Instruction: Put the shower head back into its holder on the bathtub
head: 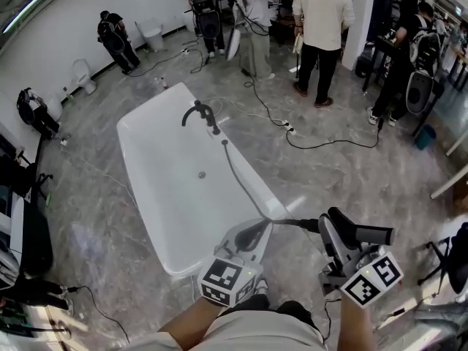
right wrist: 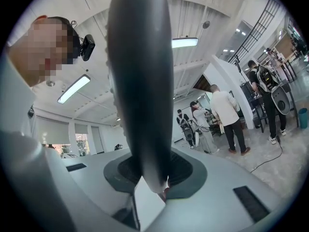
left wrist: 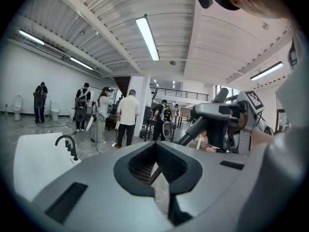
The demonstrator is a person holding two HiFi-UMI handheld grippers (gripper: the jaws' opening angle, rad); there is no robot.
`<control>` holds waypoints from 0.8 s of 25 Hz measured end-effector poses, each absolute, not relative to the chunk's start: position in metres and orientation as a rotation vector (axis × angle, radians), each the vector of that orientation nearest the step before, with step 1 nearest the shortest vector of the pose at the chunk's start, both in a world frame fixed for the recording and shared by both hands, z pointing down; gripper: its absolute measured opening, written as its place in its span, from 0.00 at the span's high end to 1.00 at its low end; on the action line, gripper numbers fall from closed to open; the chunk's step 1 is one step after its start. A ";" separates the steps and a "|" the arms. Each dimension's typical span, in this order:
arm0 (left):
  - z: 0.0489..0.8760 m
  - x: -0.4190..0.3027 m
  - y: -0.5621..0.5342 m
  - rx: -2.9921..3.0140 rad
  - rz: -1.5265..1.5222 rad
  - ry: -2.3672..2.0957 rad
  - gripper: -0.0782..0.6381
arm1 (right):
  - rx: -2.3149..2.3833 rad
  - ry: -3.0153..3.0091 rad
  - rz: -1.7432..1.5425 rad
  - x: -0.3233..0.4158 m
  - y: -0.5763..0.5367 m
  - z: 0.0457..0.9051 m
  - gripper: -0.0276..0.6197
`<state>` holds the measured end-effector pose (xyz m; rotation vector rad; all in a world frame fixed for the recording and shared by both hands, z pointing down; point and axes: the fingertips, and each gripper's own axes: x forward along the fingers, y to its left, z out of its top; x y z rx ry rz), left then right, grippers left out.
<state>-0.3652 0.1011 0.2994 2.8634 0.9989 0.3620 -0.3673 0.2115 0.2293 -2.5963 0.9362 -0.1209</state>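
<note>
A white bathtub (head: 139, 159) stands on the marble floor, with a black faucet and holder (head: 201, 114) on its far rim. A dark hose (head: 245, 181) runs from there along the rim toward me. My right gripper (head: 342, 237) is shut on the black shower head (head: 338, 219). In the right gripper view its dark handle (right wrist: 140, 81) rises from between the jaws of the right gripper (right wrist: 154, 178). My left gripper (head: 256, 234) is shut beside the tub's near corner, close to the hose; whether it pinches the hose is unclear. The left gripper view shows the tub (left wrist: 34, 163) and faucet (left wrist: 67, 144).
Several people (head: 322, 20) stand beyond the tub with gear. Cables (head: 329, 141) trail across the floor behind it. Toilets (head: 82, 75) line the left wall, and dark equipment (head: 29, 232) sits at my left. A stand (head: 439, 258) is at my right.
</note>
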 end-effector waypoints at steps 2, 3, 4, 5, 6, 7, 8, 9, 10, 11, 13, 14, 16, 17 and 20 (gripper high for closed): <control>0.297 -0.355 0.099 2.859 0.358 1.009 0.88 | -2.596 0.919 -0.117 -0.359 0.213 0.226 0.78; 0.296 -0.350 0.099 2.857 0.356 1.012 0.88 | -2.597 0.912 -0.115 -0.355 0.214 0.224 0.78; 0.295 -0.344 0.100 2.855 0.354 1.014 0.88 | -2.599 0.908 -0.112 -0.350 0.216 0.222 0.78; 0.295 -0.338 0.102 2.854 0.352 1.015 0.88 | -2.602 0.905 -0.110 -0.345 0.218 0.222 0.78; 0.295 -0.332 0.104 2.853 0.351 1.015 0.88 | -2.604 0.902 -0.109 -0.340 0.221 0.222 0.78; 0.295 -0.326 0.107 2.852 0.351 1.015 0.88 | -2.606 0.899 -0.111 -0.336 0.224 0.223 0.78; 0.296 -0.322 0.109 2.852 0.353 1.015 0.88 | -2.605 0.894 -0.115 -0.333 0.227 0.225 0.78; 0.298 -0.319 0.112 2.852 0.356 1.016 0.88 | -2.602 0.890 -0.119 -0.331 0.230 0.227 0.78; 0.300 -0.317 0.114 2.852 0.359 1.017 0.88 | -2.598 0.886 -0.122 -0.329 0.233 0.230 0.78; 0.302 -0.315 0.117 2.853 0.363 1.017 0.88 | -2.593 0.884 -0.124 -0.327 0.236 0.233 0.78; 0.304 -0.310 0.122 2.859 0.367 1.010 0.88 | -2.583 0.888 -0.127 -0.320 0.241 0.235 0.78; 0.305 -0.305 0.125 2.862 0.370 1.001 0.88 | -2.578 0.895 -0.127 -0.314 0.244 0.236 0.78; 0.306 -0.290 0.134 2.869 0.380 0.973 0.88 | -2.567 0.918 -0.131 -0.298 0.253 0.236 0.78; 0.308 -0.281 0.141 2.872 0.387 0.958 0.88 | -2.560 0.933 -0.135 -0.288 0.260 0.236 0.78; 0.314 -0.253 0.165 2.880 0.411 0.917 0.88 | -2.534 0.976 -0.156 -0.259 0.279 0.240 0.78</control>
